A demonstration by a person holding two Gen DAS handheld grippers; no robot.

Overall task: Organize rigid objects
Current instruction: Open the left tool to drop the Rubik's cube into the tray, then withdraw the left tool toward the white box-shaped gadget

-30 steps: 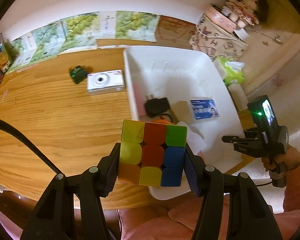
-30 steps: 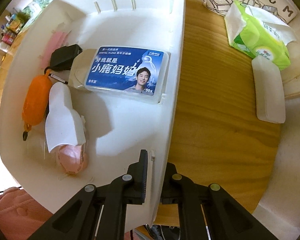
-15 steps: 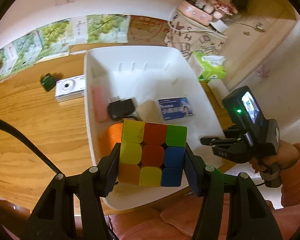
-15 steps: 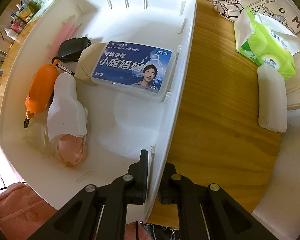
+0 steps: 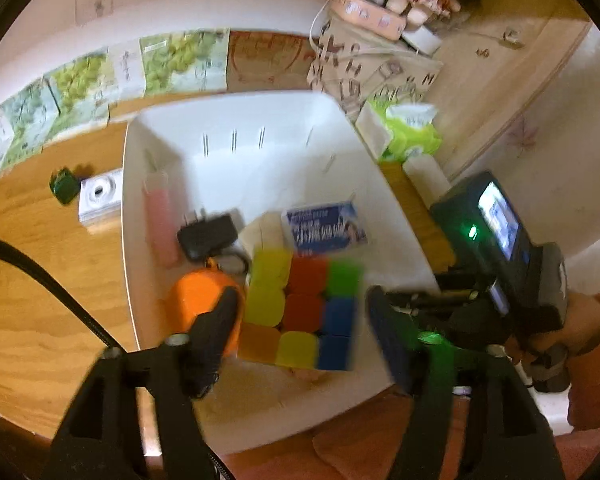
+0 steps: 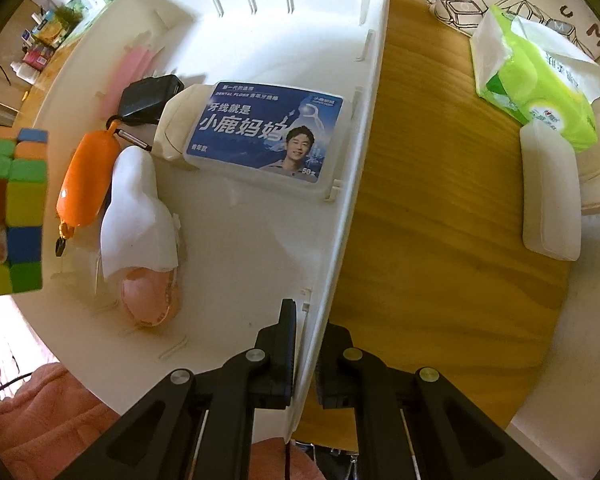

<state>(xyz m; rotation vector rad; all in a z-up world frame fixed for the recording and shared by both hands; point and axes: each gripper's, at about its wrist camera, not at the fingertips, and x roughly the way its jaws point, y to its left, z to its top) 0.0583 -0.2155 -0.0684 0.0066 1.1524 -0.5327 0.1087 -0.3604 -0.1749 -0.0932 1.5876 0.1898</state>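
Note:
A multicoloured puzzle cube (image 5: 300,308) hangs blurred over the near part of the white bin (image 5: 129,200). My left gripper (image 5: 302,292) straddles it with jaws opening, and a gap shows beside the right finger (image 5: 384,332). The cube (image 6: 12,208) also shows at the left edge of the right wrist view, above the bin floor. My right gripper (image 6: 306,344) is shut on the bin's right wall (image 6: 364,160). Inside the bin lie a blue floss box (image 6: 264,136), a black charger (image 6: 148,96), an orange pouch (image 6: 86,180) and a white tissue (image 6: 136,216).
On the wooden table left of the bin sit a white camera (image 5: 100,196) and a small green object (image 5: 64,186). Right of the bin are a green tissue pack (image 6: 536,80) and a white case (image 6: 550,196). A hand in a pink sleeve (image 5: 592,344) holds the right gripper.
My left gripper carried the cube from the table edge to over the bin, then its jaws spread away from the cube. The right gripper stayed clamped on the bin wall.

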